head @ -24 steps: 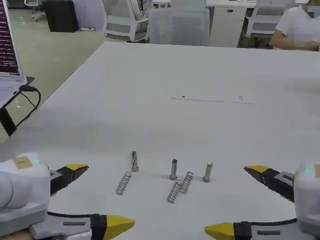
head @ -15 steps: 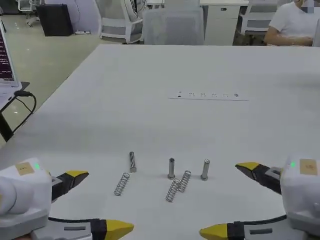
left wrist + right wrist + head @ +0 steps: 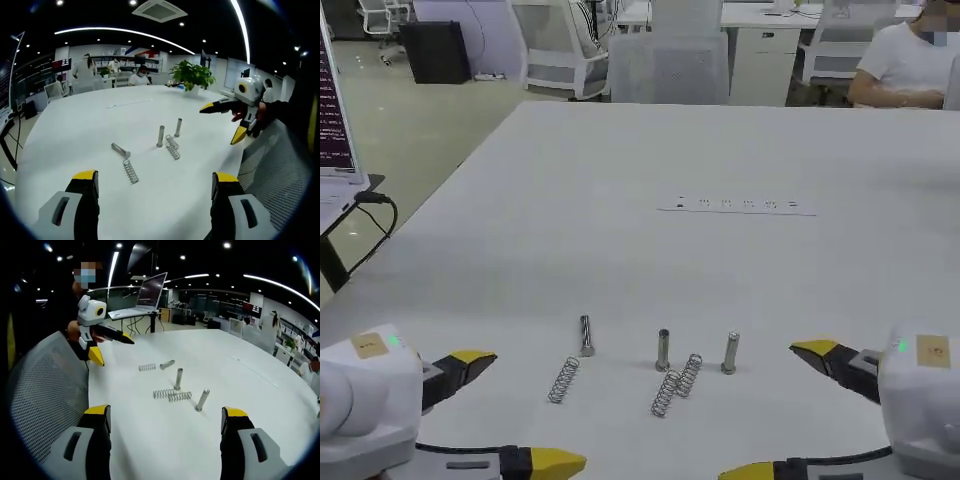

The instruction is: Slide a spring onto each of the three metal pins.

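Observation:
Three metal pins sit in a row on the white table (image 3: 620, 230). The left pin (image 3: 585, 335) (image 3: 120, 150) lies on its side. The middle pin (image 3: 663, 350) (image 3: 160, 136) and the right pin (image 3: 730, 353) (image 3: 178, 127) stand upright. One spring (image 3: 563, 380) (image 3: 131, 171) lies near the left pin. Two springs (image 3: 677, 383) (image 3: 170, 395) lie touching between the other pins. My left gripper (image 3: 515, 412) (image 3: 155, 177) is open at the near left. My right gripper (image 3: 780, 410) (image 3: 165, 411) is open at the near right. Both are empty and apart from the parts.
A flush socket strip (image 3: 735, 205) sits mid-table. A laptop (image 3: 330, 130) with a cable stands off the left edge. Office chairs (image 3: 670, 65) line the far edge, and a person (image 3: 910, 60) sits at the far right. A mesh chair back (image 3: 40, 395) is close behind.
The head camera has tilted, shifting the whole picture down. Both grippers stay open in about the same places. Pins and springs have not moved.

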Action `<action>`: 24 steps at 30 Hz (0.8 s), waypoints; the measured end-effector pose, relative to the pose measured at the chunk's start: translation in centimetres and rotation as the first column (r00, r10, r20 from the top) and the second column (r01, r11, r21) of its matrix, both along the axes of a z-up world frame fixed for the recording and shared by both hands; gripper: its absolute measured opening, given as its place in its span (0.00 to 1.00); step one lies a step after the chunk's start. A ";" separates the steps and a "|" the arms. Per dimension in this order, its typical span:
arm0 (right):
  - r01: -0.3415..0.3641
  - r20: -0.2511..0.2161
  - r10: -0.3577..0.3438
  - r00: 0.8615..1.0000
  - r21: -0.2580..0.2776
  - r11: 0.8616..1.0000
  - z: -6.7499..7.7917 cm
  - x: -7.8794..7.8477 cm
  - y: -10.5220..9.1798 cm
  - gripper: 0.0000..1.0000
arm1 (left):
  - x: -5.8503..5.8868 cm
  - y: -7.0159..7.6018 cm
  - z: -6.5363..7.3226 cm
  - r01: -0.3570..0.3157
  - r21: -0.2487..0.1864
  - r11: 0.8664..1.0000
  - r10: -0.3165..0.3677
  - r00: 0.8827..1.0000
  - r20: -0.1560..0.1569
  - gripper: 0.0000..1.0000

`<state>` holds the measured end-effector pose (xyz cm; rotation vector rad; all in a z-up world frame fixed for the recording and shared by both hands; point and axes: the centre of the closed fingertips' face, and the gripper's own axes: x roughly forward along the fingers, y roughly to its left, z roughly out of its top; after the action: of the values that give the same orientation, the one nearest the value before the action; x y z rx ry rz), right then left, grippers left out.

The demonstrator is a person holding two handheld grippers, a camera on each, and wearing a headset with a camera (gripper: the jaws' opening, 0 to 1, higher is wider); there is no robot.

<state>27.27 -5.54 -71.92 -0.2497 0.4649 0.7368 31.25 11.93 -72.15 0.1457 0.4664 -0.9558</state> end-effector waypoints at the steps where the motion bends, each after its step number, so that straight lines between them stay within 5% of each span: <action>1: 0.001 0.000 -0.001 1.000 0.000 1.000 0.0 0.0 0.0 0.90 | 0.0 0.0 0.0 0.001 0.001 1.000 -0.001 1.000 -0.001 0.91; 24: 0.000 -0.009 0.000 1.000 -0.004 1.000 -0.4 0.0 -0.1 0.89 | 0.1 0.0 -0.2 -0.002 0.006 1.000 0.002 1.000 -0.009 0.88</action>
<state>27.26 -5.63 -72.33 -0.2506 0.4747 0.7377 31.36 11.98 -72.37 0.1462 0.4774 -0.9535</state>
